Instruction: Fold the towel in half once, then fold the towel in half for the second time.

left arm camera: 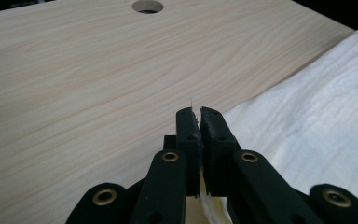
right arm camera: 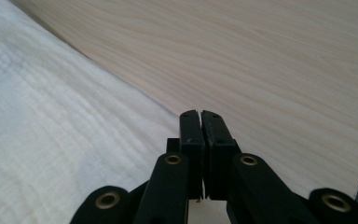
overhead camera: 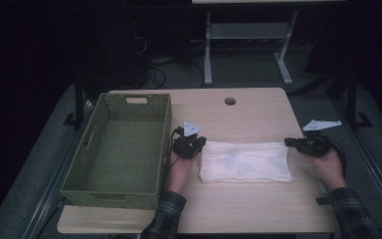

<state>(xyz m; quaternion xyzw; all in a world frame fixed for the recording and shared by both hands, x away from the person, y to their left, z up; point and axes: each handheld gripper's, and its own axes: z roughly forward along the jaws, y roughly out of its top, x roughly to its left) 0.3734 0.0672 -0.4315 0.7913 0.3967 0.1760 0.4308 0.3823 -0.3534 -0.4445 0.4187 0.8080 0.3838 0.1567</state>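
Observation:
A white folded towel [overhead camera: 246,162] lies flat on the wooden table [overhead camera: 248,211]. My left gripper [overhead camera: 200,143] sits at the towel's far left corner. In the left gripper view its jaws [left arm camera: 199,112] are pressed together at the edge of the towel [left arm camera: 317,121], with a sliver of cream cloth pinched between them. My right gripper [overhead camera: 288,142] is at the far right corner. In the right gripper view its jaws [right arm camera: 199,113] are closed at the rim of the towel [right arm camera: 51,126], a thin pale strip showing between them.
A green woven basket [overhead camera: 110,196] with nothing in it stands on the left part of the table, close beside my left hand. A round cable hole [overhead camera: 230,101] is near the far edge. Bare wood runs beyond and in front of the towel.

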